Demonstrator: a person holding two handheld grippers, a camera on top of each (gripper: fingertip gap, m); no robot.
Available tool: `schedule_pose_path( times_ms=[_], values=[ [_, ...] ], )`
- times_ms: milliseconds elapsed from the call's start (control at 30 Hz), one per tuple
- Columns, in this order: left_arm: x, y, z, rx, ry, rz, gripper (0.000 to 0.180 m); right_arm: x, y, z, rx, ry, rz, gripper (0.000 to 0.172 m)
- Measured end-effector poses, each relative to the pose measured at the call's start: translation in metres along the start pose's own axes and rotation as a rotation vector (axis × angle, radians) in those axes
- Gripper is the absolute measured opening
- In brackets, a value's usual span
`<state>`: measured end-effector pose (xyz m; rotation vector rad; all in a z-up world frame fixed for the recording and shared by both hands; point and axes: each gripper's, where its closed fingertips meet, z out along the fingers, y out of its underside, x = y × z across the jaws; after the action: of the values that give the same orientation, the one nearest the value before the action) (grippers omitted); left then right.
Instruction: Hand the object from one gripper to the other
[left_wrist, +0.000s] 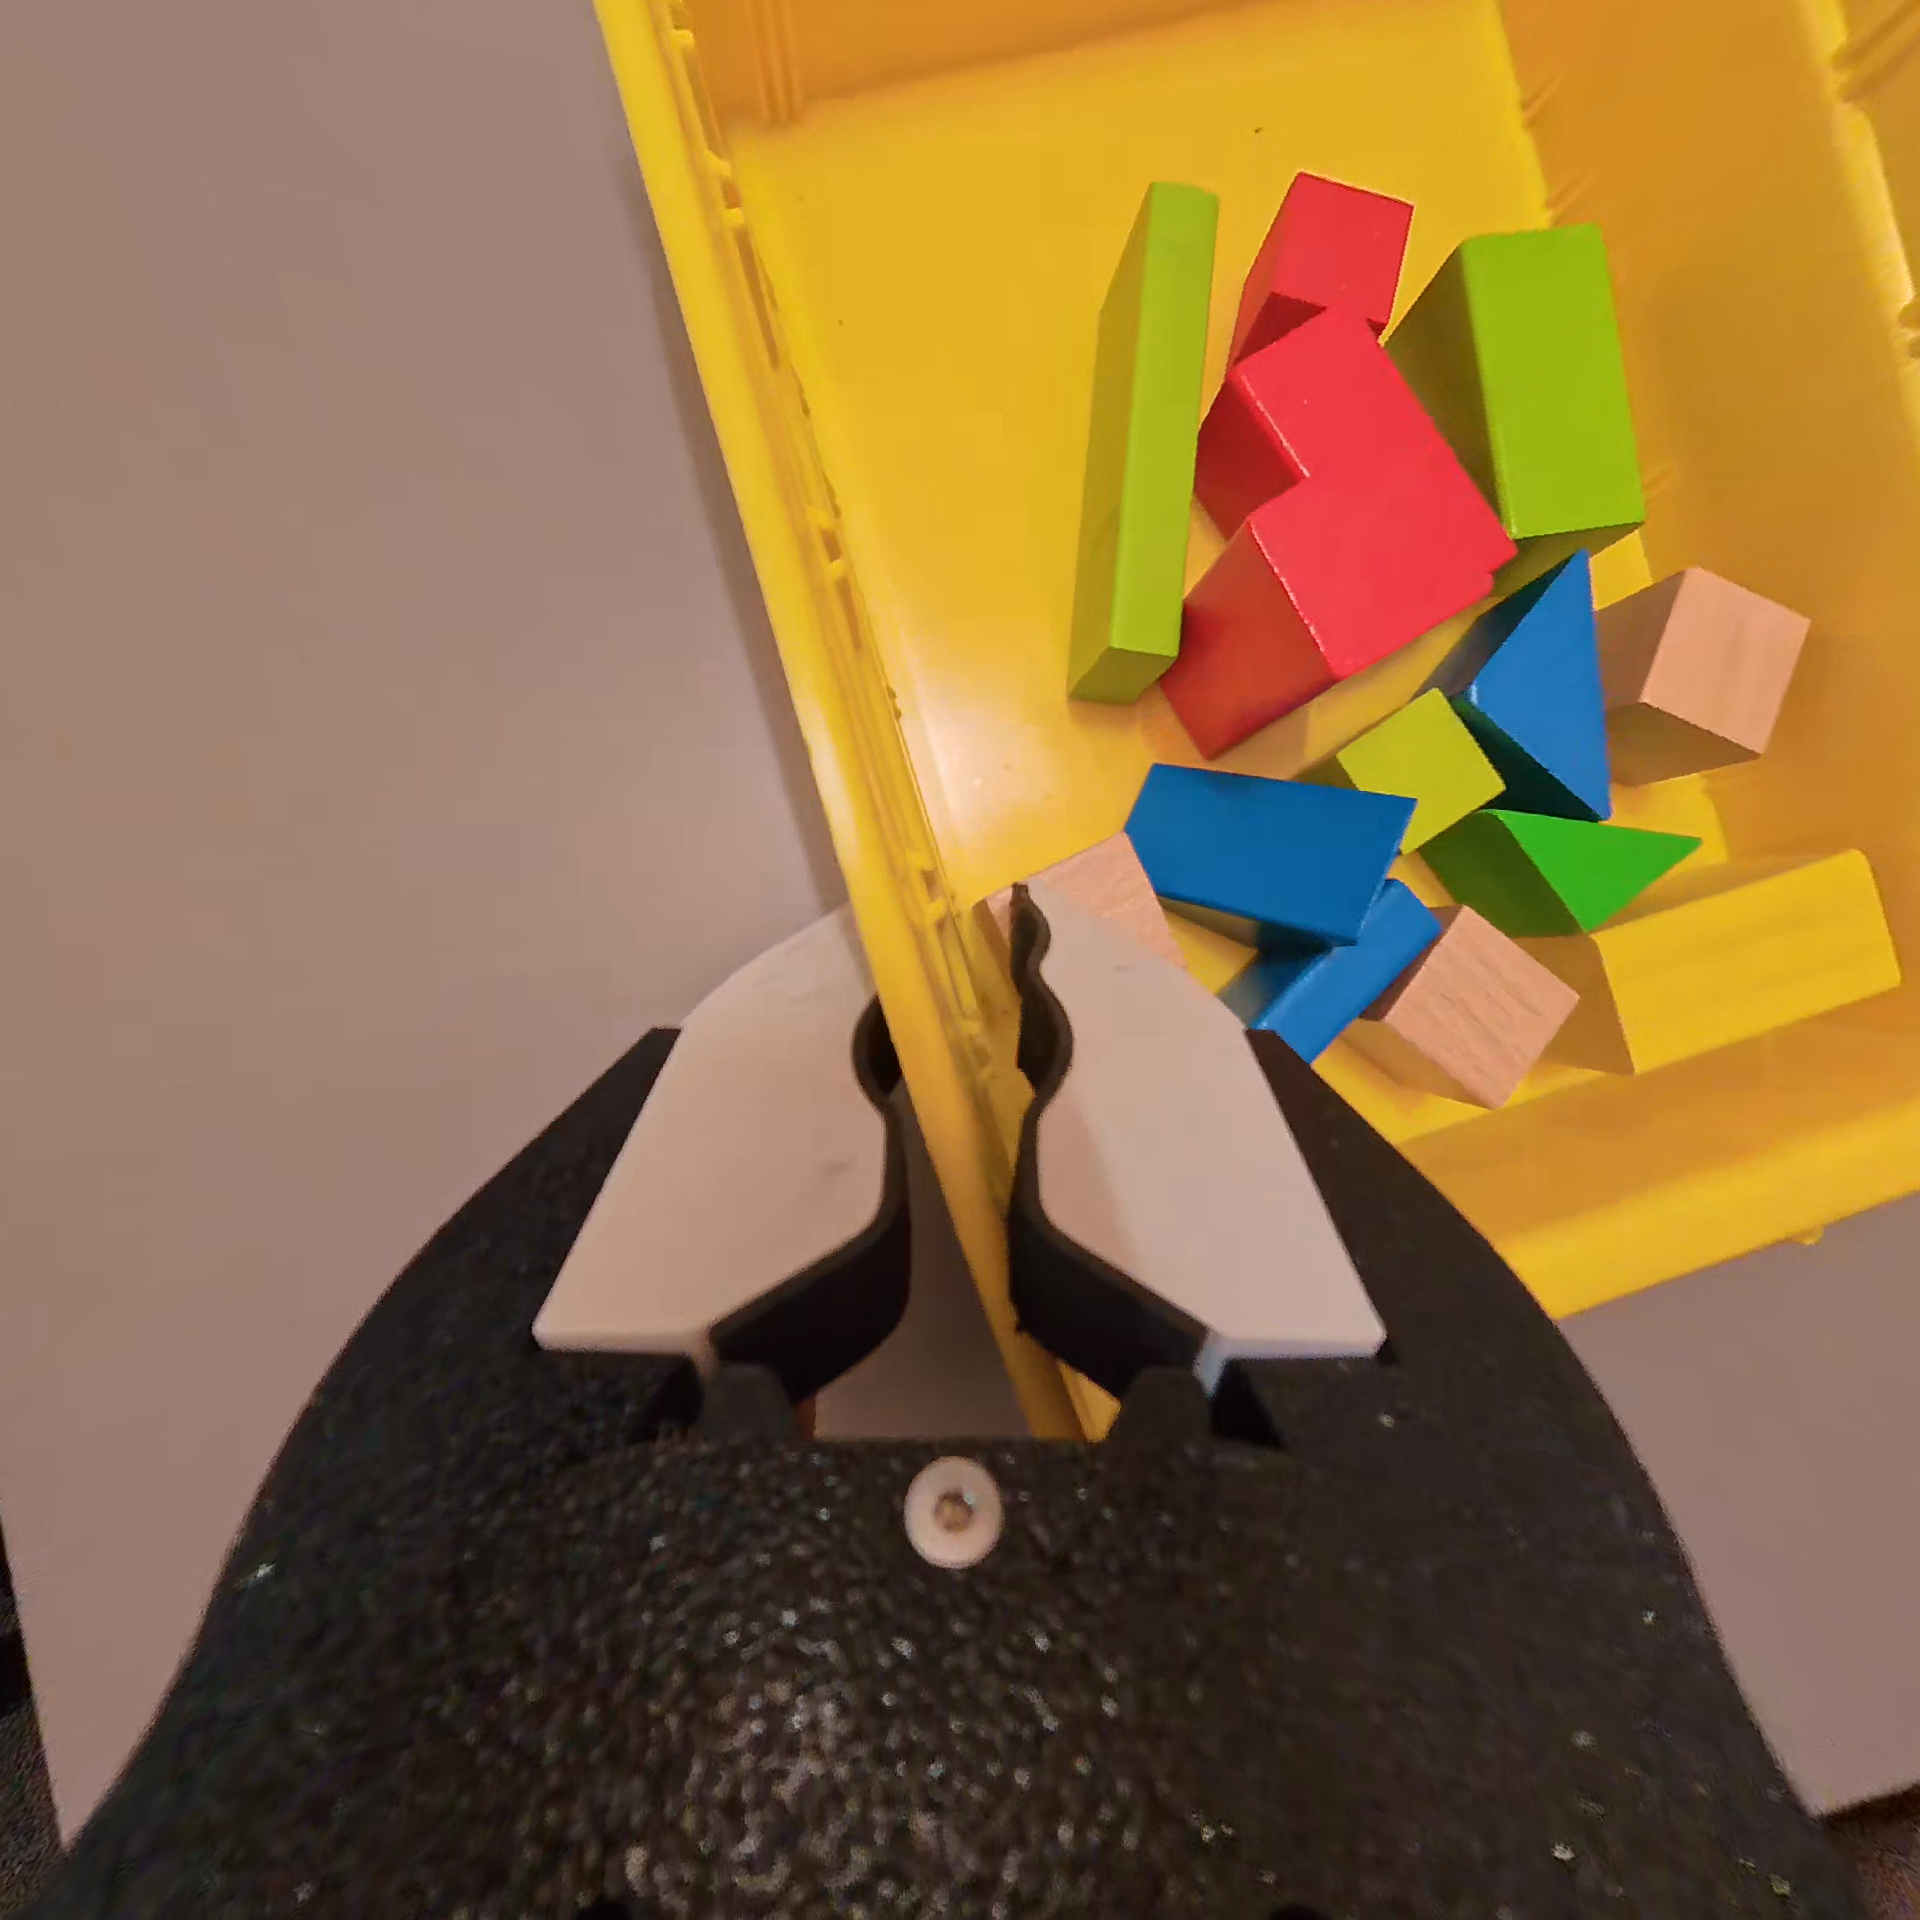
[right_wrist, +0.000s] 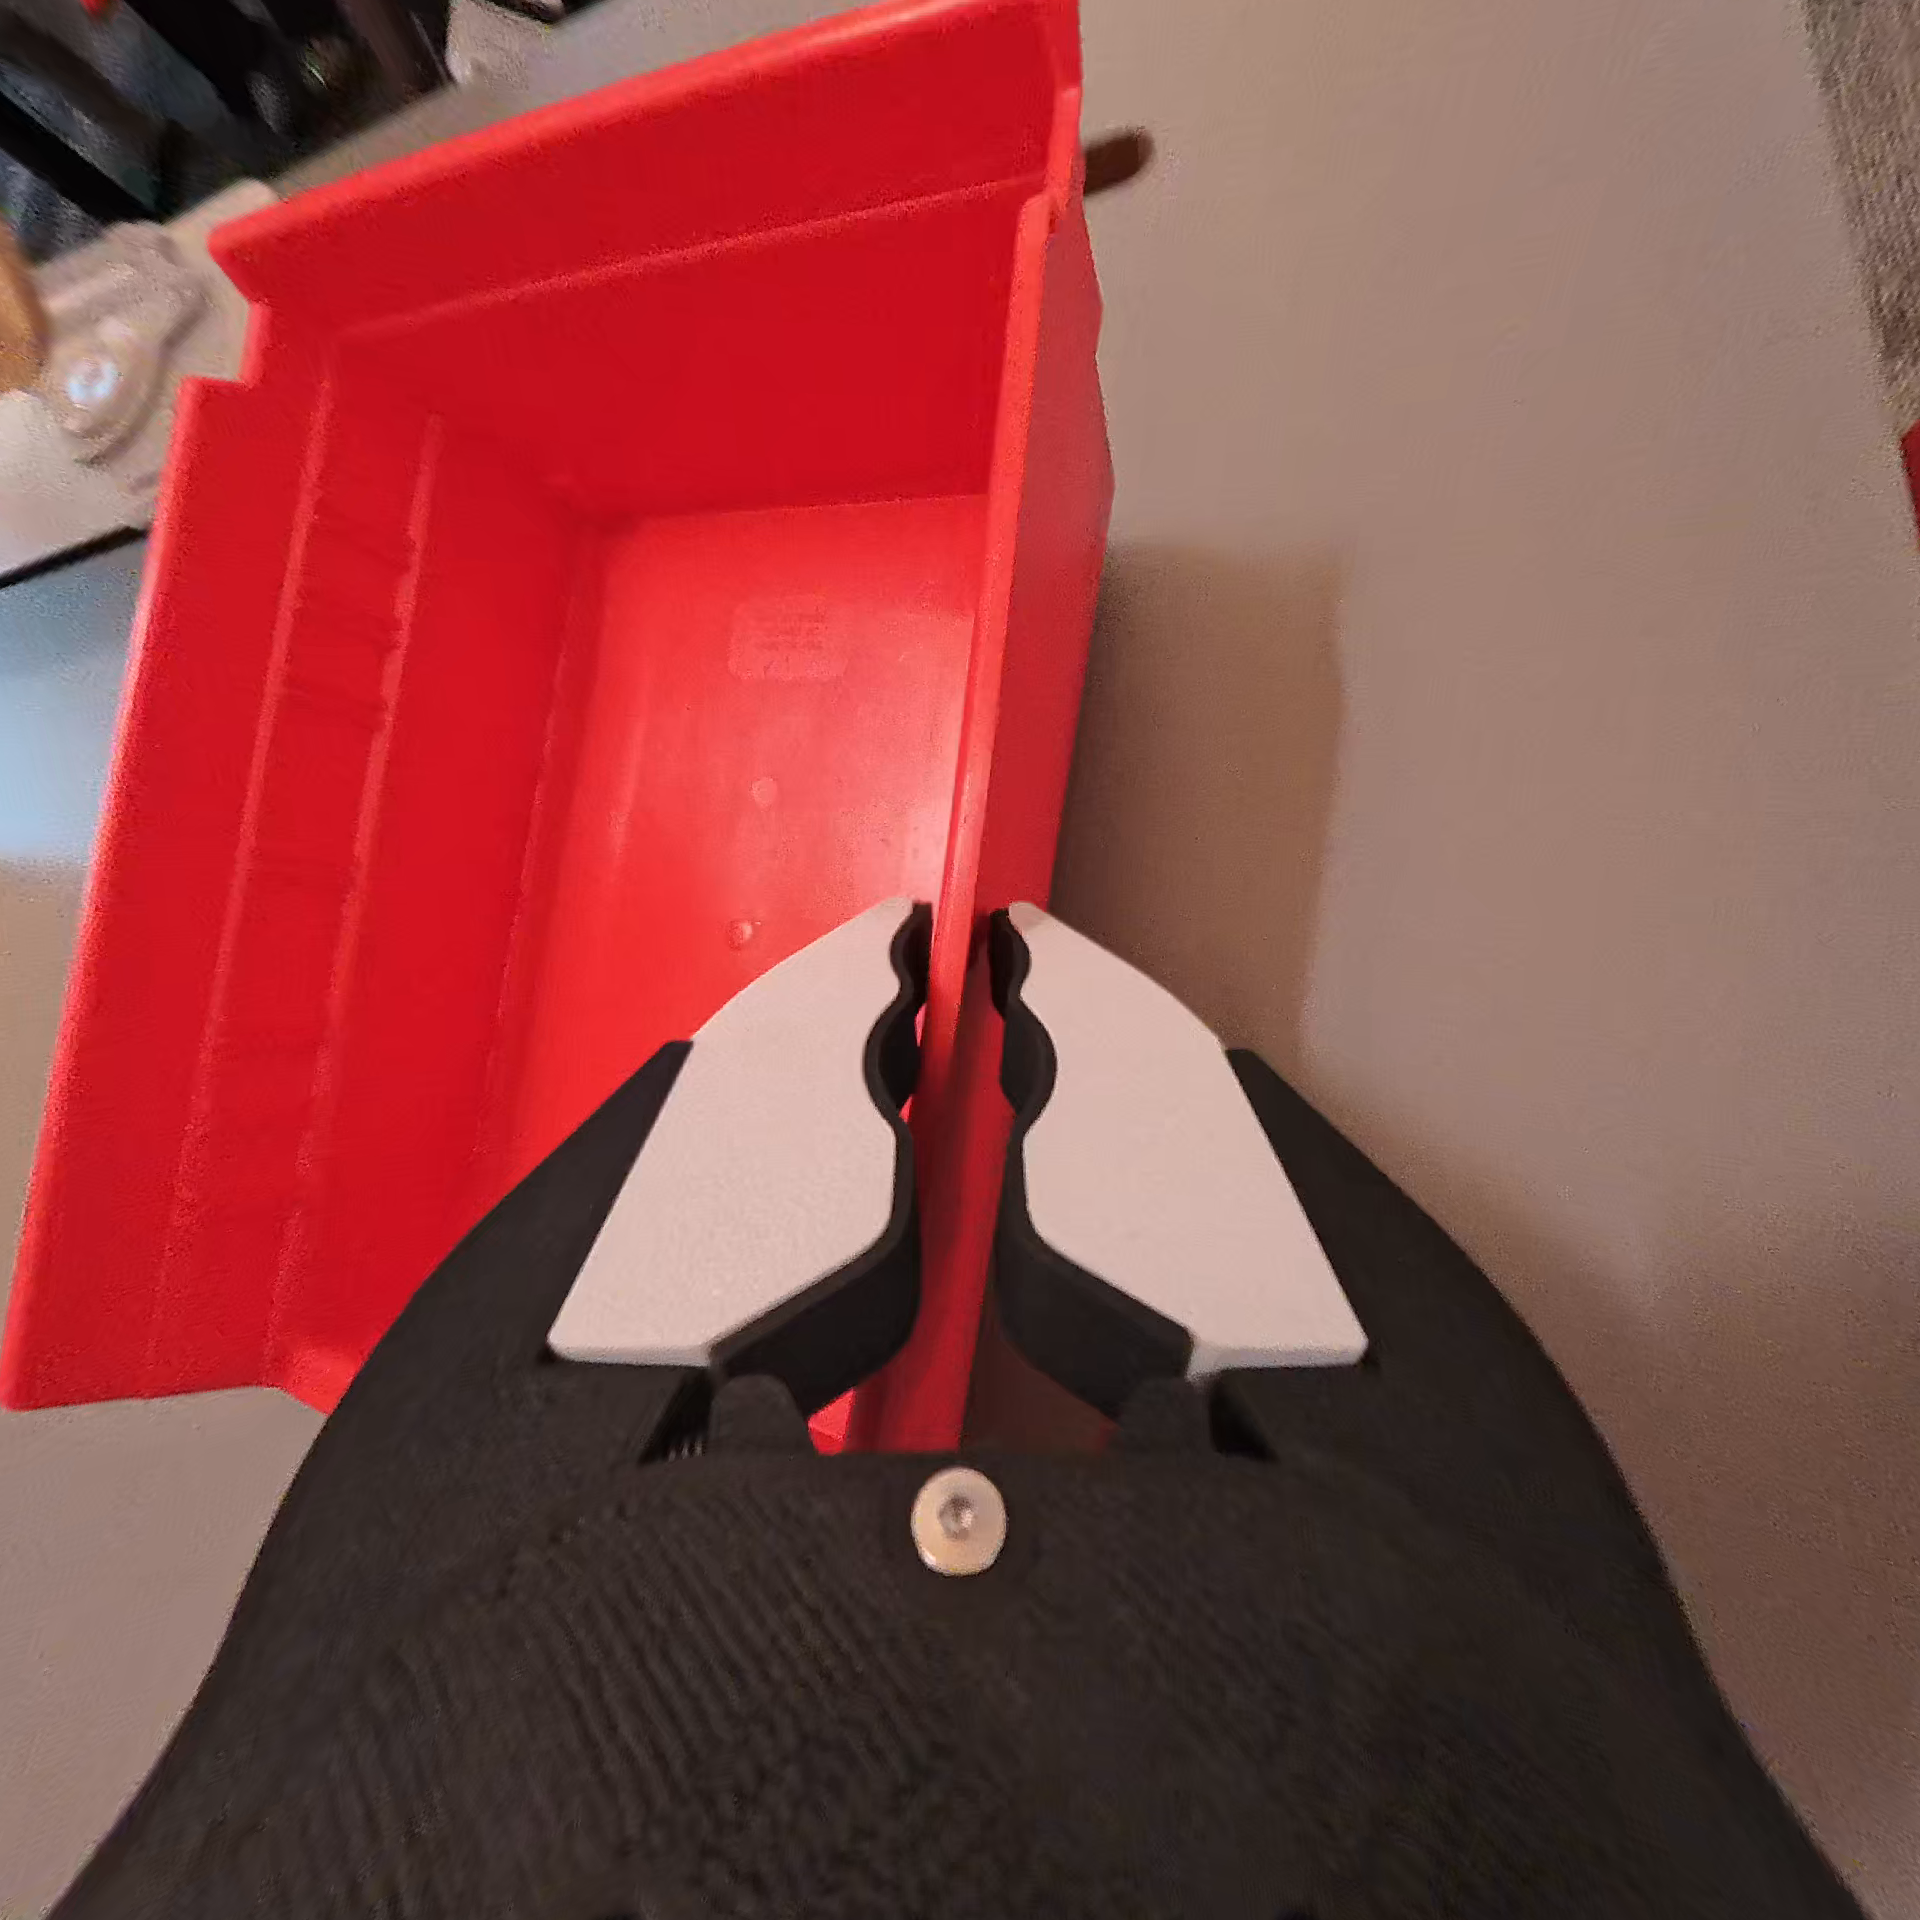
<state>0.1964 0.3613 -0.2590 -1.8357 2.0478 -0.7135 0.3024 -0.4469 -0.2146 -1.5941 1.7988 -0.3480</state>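
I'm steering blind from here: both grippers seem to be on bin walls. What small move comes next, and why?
Probably tip the yellow bin gently toward the red bin. The left gripper clamps the yellow bin's side wall, and the right gripper straddles the red bin's wall. The wooden blocks all lie in the yellow bin; the red one shows none.

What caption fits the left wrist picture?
Hand-held gripper straddling the yellow bin's wall, colourful wooden blocks piled inside.

Left gripper (left_wrist: 948, 935) astride the yellow bin (left_wrist: 831, 582) wall, coloured wooden blocks (left_wrist: 1351, 540) heaped inside.
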Motion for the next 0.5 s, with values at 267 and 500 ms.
schedule_pose_path(
  times_ms=[267, 500],
  values=[
    [-0.023, -0.048, 0.029, 0.006, -0.015, 0.008, 0.016, 0.022, -0.02, 0.028, -0.066, 0.095, -0.056, 0.007],
    [-0.036, -0.077, 0.046, 0.004, -0.07, 0.062, 0.015, 0.016, -0.037, 0.046, -0.022, 0.1, -0.058, 0.008]
  ],
)
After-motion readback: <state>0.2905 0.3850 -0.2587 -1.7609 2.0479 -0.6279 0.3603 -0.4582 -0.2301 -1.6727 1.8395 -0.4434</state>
